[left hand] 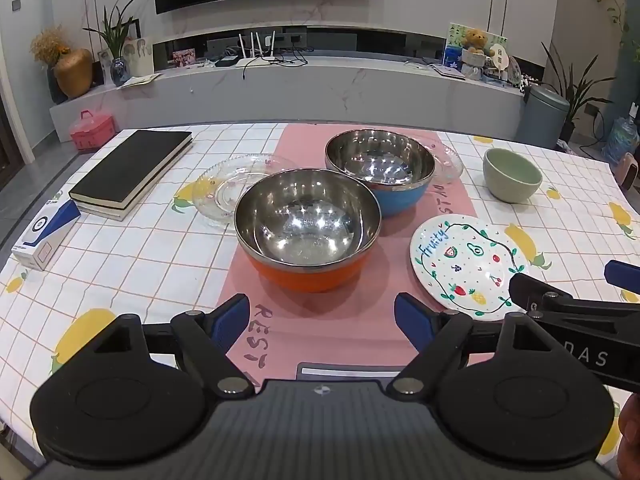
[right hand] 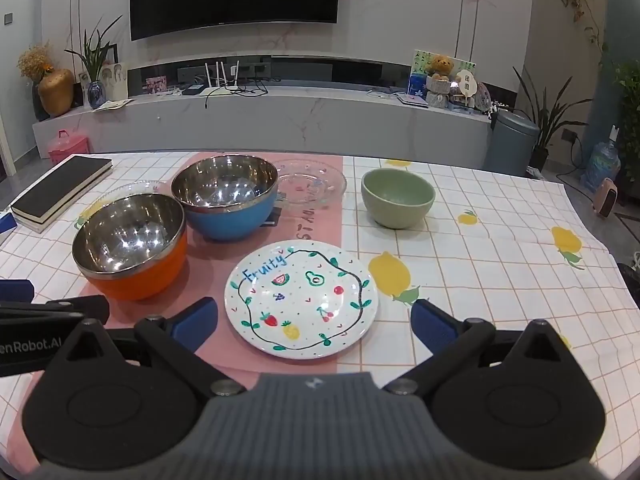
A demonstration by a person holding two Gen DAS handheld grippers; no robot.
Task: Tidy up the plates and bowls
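Table [left hand: 168,248] carries a white grid cloth printed with lemons; a pink runner [left hand: 320,320] lies down its middle.

Two black books [left hand: 132,168] are stacked at the far left of the cloth, a blue-and-white box [left hand: 44,236] just beside their near end.

Orange bowl [left hand: 307,230], steel inside, sits upright on the runner, nearest the left gripper. Blue bowl [left hand: 380,170], same steel lining, stands just behind it and to its right; from the right wrist view their rims look touching or nearly so.

Fruit-painted plate [right hand: 301,300], white, lettered "Fruity", lies flat straddling the runner's right edge, directly ahead of the right gripper.

Two clear glass plates: one [left hand: 224,192] left of and behind the orange bowl, partly hidden by it; the other [right hand: 312,182] behind the blue bowl to its right.

Green bowl [right hand: 398,196] stands alone on the cloth, well apart to the right.

Left gripper [left hand: 322,320]: jaws spread wide, nothing between them, hovering short of the orange bowl. Right gripper [right hand: 314,322]: jaws equally wide, standing to either side of the fruit plate's near edge, pads clear of it.
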